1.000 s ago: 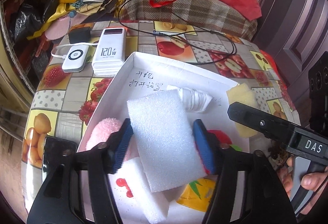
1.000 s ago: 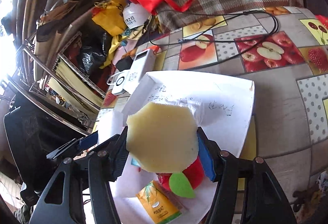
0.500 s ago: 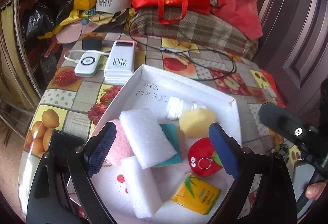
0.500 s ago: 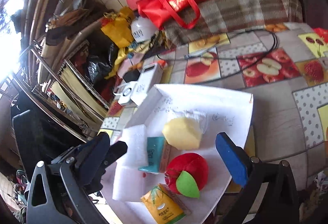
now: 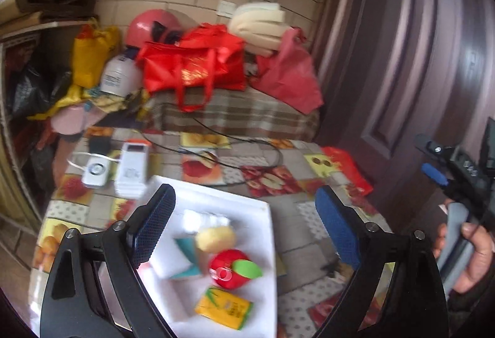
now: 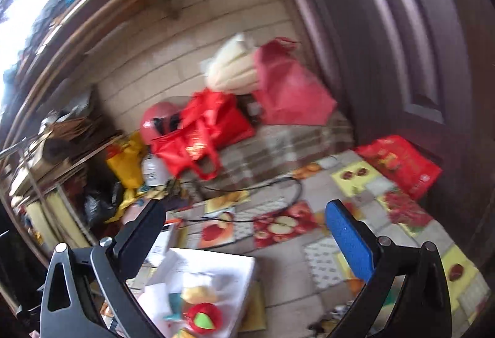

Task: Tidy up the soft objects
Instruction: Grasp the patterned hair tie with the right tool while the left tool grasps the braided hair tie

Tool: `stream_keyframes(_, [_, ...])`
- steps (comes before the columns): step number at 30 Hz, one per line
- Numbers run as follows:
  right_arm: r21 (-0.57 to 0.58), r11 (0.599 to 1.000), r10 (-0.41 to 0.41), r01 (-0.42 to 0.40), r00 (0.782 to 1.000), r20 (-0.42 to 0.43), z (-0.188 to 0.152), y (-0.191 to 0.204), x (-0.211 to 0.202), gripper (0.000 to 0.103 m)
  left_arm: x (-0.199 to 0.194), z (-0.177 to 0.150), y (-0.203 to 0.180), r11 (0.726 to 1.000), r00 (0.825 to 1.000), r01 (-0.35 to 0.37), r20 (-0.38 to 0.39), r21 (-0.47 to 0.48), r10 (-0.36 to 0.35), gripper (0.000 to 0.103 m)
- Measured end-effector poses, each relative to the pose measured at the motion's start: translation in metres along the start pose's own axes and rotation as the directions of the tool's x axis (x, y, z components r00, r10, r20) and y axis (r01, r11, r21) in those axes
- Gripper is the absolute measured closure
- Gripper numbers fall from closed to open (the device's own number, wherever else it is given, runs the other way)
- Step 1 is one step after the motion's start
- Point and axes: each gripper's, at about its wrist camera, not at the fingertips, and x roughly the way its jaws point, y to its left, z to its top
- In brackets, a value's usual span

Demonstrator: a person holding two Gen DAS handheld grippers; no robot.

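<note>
Beige brick wall and a dark wooden door (image 5: 411, 65) close the room behind a desk (image 5: 312, 223) covered in a fruit-print cloth. At the far side of the desk, beyond both tongs, sit a red bag (image 5: 191, 65), a pink helmet (image 5: 148, 28) and a yellow bag (image 5: 89, 53). Left tongs (image 5: 244, 226) are released, fingers spread wide with nothing between them. Below and between their fingers lies a white tray (image 5: 253, 205) holding a yellow sponge (image 5: 216, 239), a red apple toy (image 5: 230, 268), a yellow packet (image 5: 224, 311) and a teal sponge (image 5: 187, 248). Right tongs (image 6: 244, 232) are likewise released and bare, with the tray (image 6: 235, 270) below, near their left finger.
</note>
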Motion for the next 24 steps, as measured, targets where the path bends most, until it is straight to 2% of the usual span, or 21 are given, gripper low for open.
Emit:
stream_keyframes(2, [0.009, 0.999, -0.046, 0.046, 0.999, 0.006, -0.003, -0.026, -0.005, 0.000, 0.012, -0.011, -0.013, 1.000, 0.998, 0.021, -0.057, 0.022, -0.020, 0.011])
stream_keyframes(4, [-0.022, 0.995, -0.097, 0.096, 0.995, -0.023, -0.013, -0.049, -0.006, 0.000, 0.027, -0.027, -0.027, 0.998, 0.991, 0.032, -0.128, 0.058, -0.024, 0.011])
stream_keyframes(5, [-0.057, 0.988, -0.147, 0.144, 0.987, -0.062, -0.023, -0.062, -0.002, 0.000, 0.034, -0.033, -0.033, 0.997, 0.987, 0.040, -0.157, 0.072, -0.029, 0.011])
stream_keyframes(8, [-0.076, 0.979, -0.199, 0.190, 0.970, -0.140, -0.049, -0.092, 0.005, 0.000, 0.060, -0.061, -0.053, 0.990, 0.961, 0.085, -0.270, 0.110, -0.053, 0.011])
stream_keyframes(10, [-0.052, 0.976, -0.216, 0.210, 0.948, -0.234, -0.070, -0.119, 0.014, 0.000, 0.072, -0.077, -0.065, 0.986, 0.939, 0.109, -0.338, 0.124, -0.061, 0.011])
stream_keyframes(12, [-0.024, 0.971, -0.231, 0.237, 0.912, -0.339, -0.091, -0.141, 0.028, 0.000, 0.082, -0.091, -0.075, 0.983, 0.918, 0.124, -0.393, 0.133, -0.063, 0.011])
stream_keyframes(14, [0.026, 0.973, -0.200, 0.229, 0.894, -0.401, -0.102, -0.152, 0.034, 0.000, 0.088, -0.101, -0.085, 0.981, 0.903, 0.134, -0.425, 0.143, -0.061, 0.011])
stream_keyframes(15, [0.041, 0.976, -0.177, 0.214, 0.888, -0.424, -0.105, -0.155, 0.040, 0.005, 0.089, -0.106, -0.090, 0.979, 0.898, 0.138, -0.435, 0.149, -0.061, 0.011])
stream_keyframes(16, [0.039, 0.980, -0.158, 0.194, 0.885, -0.438, -0.107, -0.152, 0.045, 0.015, 0.091, -0.109, -0.093, 0.978, 0.895, 0.138, -0.443, 0.155, -0.056, 0.011])
stream_keyframes(19, [0.014, 0.991, -0.109, 0.132, 0.870, -0.481, -0.114, -0.139, 0.059, 0.031, 0.097, -0.116, -0.100, 0.977, 0.889, 0.125, -0.457, 0.171, -0.033, 0.011])
stream_keyframes(23, [0.036, 0.993, -0.069, 0.109, 0.818, -0.571, -0.136, -0.129, 0.089, 0.048, 0.113, -0.122, -0.103, 0.976, 0.877, 0.110, -0.481, 0.186, -0.007, 0.011])
stream_keyframes(24, [0.036, 0.995, -0.057, 0.097, 0.806, -0.590, -0.143, -0.126, 0.096, 0.063, 0.117, -0.123, -0.105, 0.975, 0.873, 0.111, -0.488, 0.192, -0.003, 0.011])
